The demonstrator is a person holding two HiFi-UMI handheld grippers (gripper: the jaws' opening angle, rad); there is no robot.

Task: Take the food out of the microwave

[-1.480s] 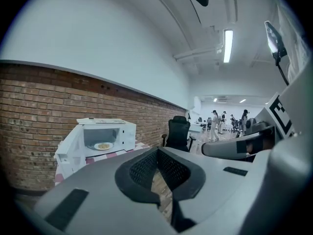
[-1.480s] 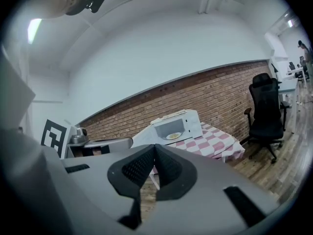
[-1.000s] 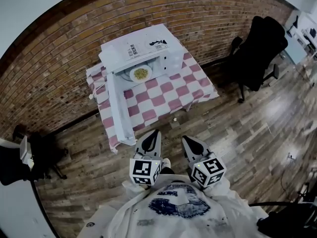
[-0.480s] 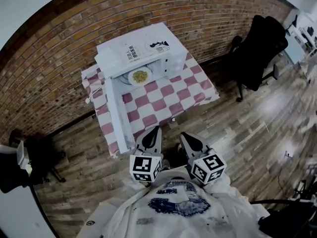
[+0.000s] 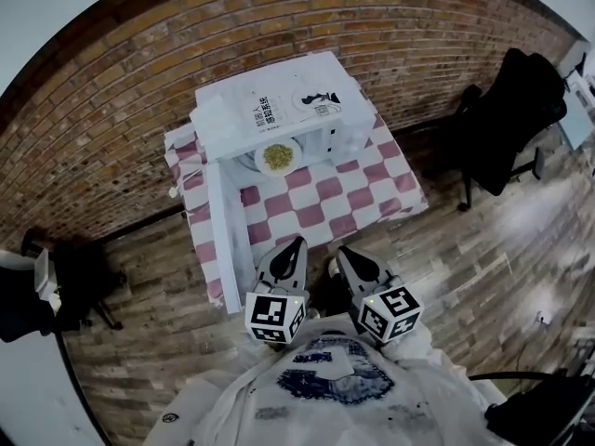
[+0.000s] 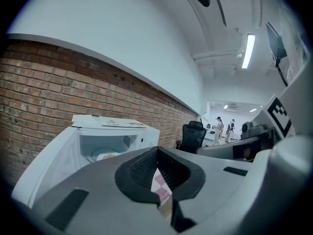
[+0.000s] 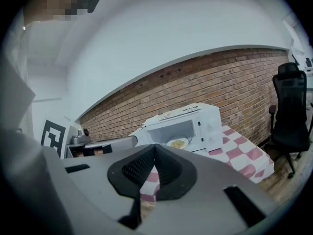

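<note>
Food (image 5: 278, 155): yellowish heap on a pale plate (image 5: 265, 163), inside the microwave (image 5: 279, 100), just behind the front opening. The right gripper view showed the same plate in the open cavity.

Microwave white and boxy, printed sheet on its top. Door (image 5: 223, 235) swung fully open at the head view's left, reaching out toward the person past the worktop's edge.

Microwave stood at the back of a small worktop (image 5: 372, 214) covered by a pink-and-white checked cloth (image 5: 321, 203). The cloth in front of the microwave lay bare.

Left gripper (image 5: 297, 243) and right gripper (image 5: 341, 252) were held side by side at the worktop's near edge, both pointing toward the microwave and well apart from the plate. Each carried its marker cube (image 5: 274, 317) close to the person's chest.

Left gripper's fingers (image 6: 139, 168): together at the tips, nothing between them; only checked cloth showed through the gap lower down. Right gripper's fingers (image 7: 134, 169): likewise together at the tips, gripping nothing.

Surroundings: brick wall (image 5: 112, 110) behind the worktop, wooden plank floor (image 5: 446, 277), black office chair (image 5: 511, 110) off to the right by the wall.
</note>
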